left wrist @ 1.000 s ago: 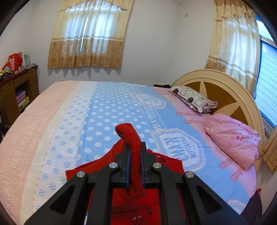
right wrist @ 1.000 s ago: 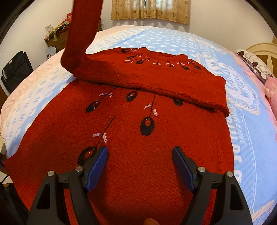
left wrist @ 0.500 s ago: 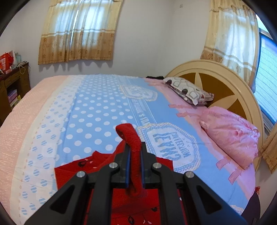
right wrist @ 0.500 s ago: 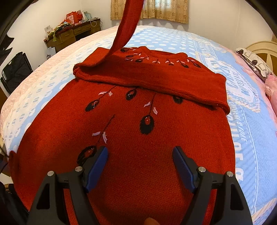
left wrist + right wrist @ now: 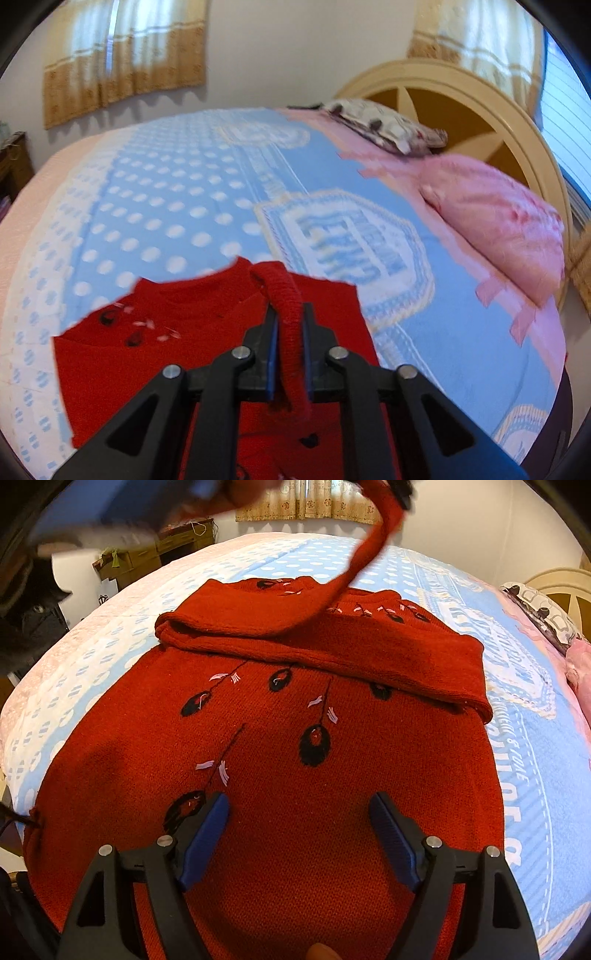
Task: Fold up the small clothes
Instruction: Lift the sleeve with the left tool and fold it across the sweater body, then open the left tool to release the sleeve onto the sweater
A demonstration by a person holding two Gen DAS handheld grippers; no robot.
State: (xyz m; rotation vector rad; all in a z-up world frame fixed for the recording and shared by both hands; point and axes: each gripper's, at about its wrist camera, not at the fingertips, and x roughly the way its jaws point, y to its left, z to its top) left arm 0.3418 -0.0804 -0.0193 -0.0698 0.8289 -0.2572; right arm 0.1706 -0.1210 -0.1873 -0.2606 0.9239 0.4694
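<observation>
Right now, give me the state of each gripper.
Left gripper: jaws just eased open slightly, red sweater's sleeve cuff between them.
Right gripper: open, empty, over the sweater body.

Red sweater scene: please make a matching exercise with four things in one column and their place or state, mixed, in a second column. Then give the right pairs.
Things:
1. sleeve
2. right gripper
3. pink pillow
4. sweater

Places or states:
A. lies flat on the bed, front up
B. open, over the sweater, holding nothing
C. by the headboard
D. between the left gripper's pads, lifted off the sweater

Pairs: 1-D, 2-B, 3-C, 4-A
</observation>
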